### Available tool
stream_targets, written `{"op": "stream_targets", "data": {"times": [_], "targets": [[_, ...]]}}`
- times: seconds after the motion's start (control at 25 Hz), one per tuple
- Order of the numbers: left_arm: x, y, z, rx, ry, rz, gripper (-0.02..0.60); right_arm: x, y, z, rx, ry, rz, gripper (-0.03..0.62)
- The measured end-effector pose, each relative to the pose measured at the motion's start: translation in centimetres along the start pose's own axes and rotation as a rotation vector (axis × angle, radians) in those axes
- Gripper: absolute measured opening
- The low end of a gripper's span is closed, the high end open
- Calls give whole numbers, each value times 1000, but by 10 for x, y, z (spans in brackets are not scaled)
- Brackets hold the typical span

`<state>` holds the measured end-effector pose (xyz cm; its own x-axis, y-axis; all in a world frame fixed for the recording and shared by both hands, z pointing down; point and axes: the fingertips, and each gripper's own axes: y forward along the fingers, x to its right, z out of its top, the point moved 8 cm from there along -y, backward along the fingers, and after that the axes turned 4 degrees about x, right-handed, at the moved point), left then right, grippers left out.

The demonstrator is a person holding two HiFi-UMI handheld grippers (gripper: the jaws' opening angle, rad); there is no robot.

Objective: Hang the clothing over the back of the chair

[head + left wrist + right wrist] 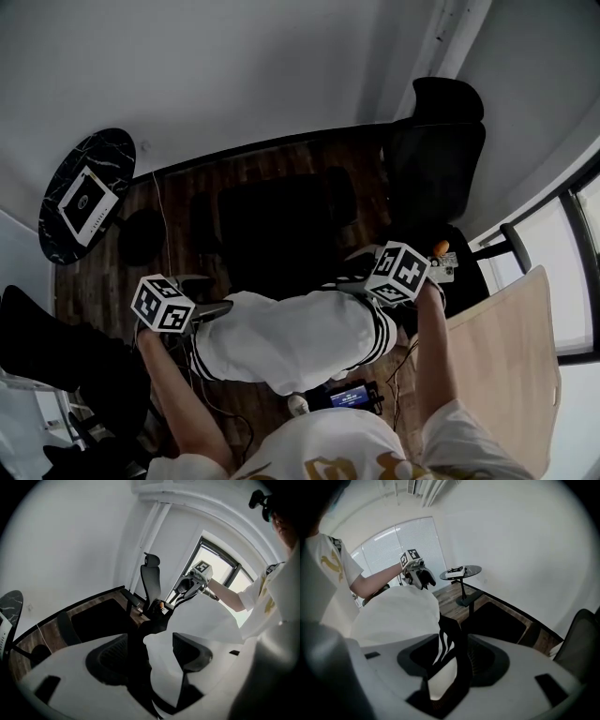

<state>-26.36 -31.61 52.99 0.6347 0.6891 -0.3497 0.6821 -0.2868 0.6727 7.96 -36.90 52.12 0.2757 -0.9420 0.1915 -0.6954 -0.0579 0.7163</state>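
The white garment (291, 339), with black stripes at both ends, lies draped over the back of the black chair (281, 225), just in front of the person. It hides the top of the backrest, and the dark seat shows beyond it. The left claw (212, 311) stands at the garment's left end and the right claw (359, 274) at its right end. Both point steeply down.

In the left gripper view the 2 jaws stand wide apart. A fold of white cloth rises in the gap, nearer the right jaw, and the pads do not press on it. Whether the cloth brushes that jaw cannot be told. In the right gripper view the 2 jaws are also spread wide. The striped edge of the garment hangs loose between them, with space on either side.

A second black office chair (439, 141) stands near the wall at the upper right. A round dark bench (70, 169) at the left carries a white card (87, 203). A pale wooden panel (506, 347) lies at the right, and a small device with a lit blue screen (349, 397) sits on the dark wooden floor (183, 192) below the garment.
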Motion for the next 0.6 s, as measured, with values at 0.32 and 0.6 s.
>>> {"op": "stream_targets", "data": {"times": [0.32,0.6], "targets": [[19,-7,10,113,42,-15,304,-18,-14,12,90,-39,-72,178],[44,-34,35,280,234,236,32,-38,-51,29,339,-54,-255,65]]}}
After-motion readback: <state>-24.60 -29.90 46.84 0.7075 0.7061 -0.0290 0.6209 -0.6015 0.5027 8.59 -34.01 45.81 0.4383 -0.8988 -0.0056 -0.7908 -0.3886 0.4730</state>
